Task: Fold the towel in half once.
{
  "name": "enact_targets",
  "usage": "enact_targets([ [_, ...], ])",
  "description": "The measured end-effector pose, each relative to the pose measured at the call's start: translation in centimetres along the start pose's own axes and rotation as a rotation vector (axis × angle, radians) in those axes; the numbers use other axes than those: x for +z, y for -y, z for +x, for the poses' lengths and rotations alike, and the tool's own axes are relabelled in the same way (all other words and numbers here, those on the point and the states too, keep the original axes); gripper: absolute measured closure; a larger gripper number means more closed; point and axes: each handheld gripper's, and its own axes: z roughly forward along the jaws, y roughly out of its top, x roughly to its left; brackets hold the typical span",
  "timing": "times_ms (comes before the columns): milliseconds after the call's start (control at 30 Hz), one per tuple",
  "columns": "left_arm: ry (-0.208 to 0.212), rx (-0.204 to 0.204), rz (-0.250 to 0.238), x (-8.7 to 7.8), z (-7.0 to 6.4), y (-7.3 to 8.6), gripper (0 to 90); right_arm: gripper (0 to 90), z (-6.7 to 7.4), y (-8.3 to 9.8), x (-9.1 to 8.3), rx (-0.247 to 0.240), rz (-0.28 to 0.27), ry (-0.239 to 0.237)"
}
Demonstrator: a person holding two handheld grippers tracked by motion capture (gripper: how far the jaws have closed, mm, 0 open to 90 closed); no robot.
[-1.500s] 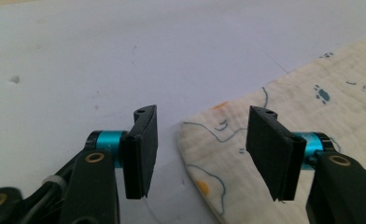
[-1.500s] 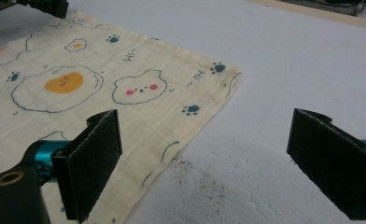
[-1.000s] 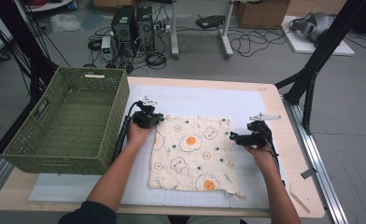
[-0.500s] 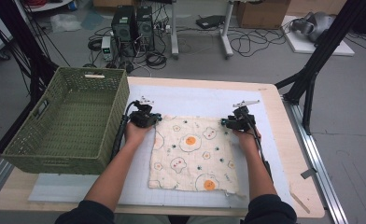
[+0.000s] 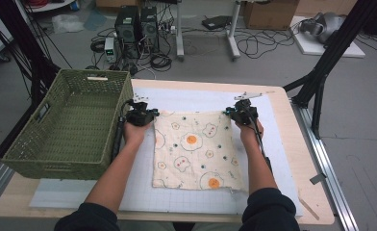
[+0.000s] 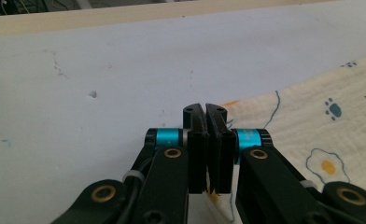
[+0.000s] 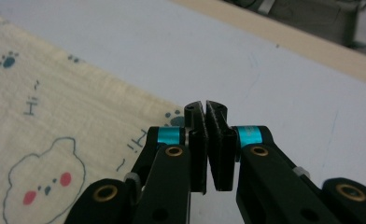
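A cream cloth [image 5: 194, 149] printed with fried eggs and bears lies flat on the white mat [image 5: 196, 98]. My left gripper [image 5: 148, 114] sits at its far left corner, jaws shut on the cloth's edge [image 6: 312, 121] in the left gripper view [image 6: 205, 109]. At the far right corner my right gripper [image 5: 234, 113] has just been closing. Its jaws now meet [image 7: 205, 107] with the corner of the cloth [image 7: 55, 121] running in between them. The far edge lies straight between the two grippers.
A green woven basket [image 5: 114, 125] stands empty on the left of the table, close beside my left hand. The wooden table edge [image 5: 302, 159] runs along the right. Cables, computer cases and black frame legs stand on the floor beyond.
My right gripper has moved away from me and leftward, from the cloth's right edge to its far right corner, and its jaws have closed there. The left gripper has stayed put.
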Motion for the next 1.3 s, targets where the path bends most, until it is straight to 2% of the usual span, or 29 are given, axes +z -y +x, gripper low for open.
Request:
enact_targets([
  [133, 0.01, -0.029, -0.057, -0.1, -0.2, -0.3, 87.0, 88.0, -0.6, 0.2, 0.0, 0.05, -0.036, 0.025],
  [200, 0.013, -0.045, -0.08, -0.1, -0.1, -0.4, 87.0, 88.0, -0.8, 0.1, -0.2, 0.072, -0.077, 0.039],
  [267, 0.025, -0.076, -0.084, -0.1, 0.1, -0.5, 87.0, 88.0, -1.0, 0.0, -0.4, 0.089, -0.109, 0.044],
  [300, 0.04, -0.072, -0.059, 0.0, 0.1, -0.7, 86.9, 88.0, -1.1, 0.0, -0.5, 0.102, -0.117, 0.034],
  [400, 0.073, -0.043, -0.061, -0.5, -0.3, -1.1, 86.9, 87.9, -1.0, 0.2, -0.6, 0.09, -0.089, 0.006],
  [467, 0.079, -0.02, -0.052, -0.8, -0.4, -1.2, 86.9, 87.9, -0.8, 0.1, -1.0, 0.065, -0.082, -0.006],
  [633, 0.104, -0.017, -0.058, -2.0, -0.9, -1.2, 86.9, 87.9, -0.5, 0.0, -2.2, 0.049, -0.104, -0.039],
  [767, 0.122, 0.038, -0.04, -3.2, -1.9, -1.3, 86.8, 87.9, -0.3, 0.4, -3.4, 0.048, -0.118, -0.068],
  [900, 0.138, 0.053, -0.084, -4.9, -2.8, -1.5, 86.8, 87.9, -0.1, 1.2, -4.8, 0.038, -0.124, -0.084],
  [1133, 0.182, 0.083, -0.108, -7.5, -4.2, -0.1, 86.8, 87.8, 0.9, 2.5, -7.6, 0.015, -0.149, -0.097],
  [1300, 0.201, 0.103, -0.109, -9.3, -4.7, 1.5, 86.8, 87.8, 1.5, 3.7, -9.6, -0.005, -0.152, -0.106],
])
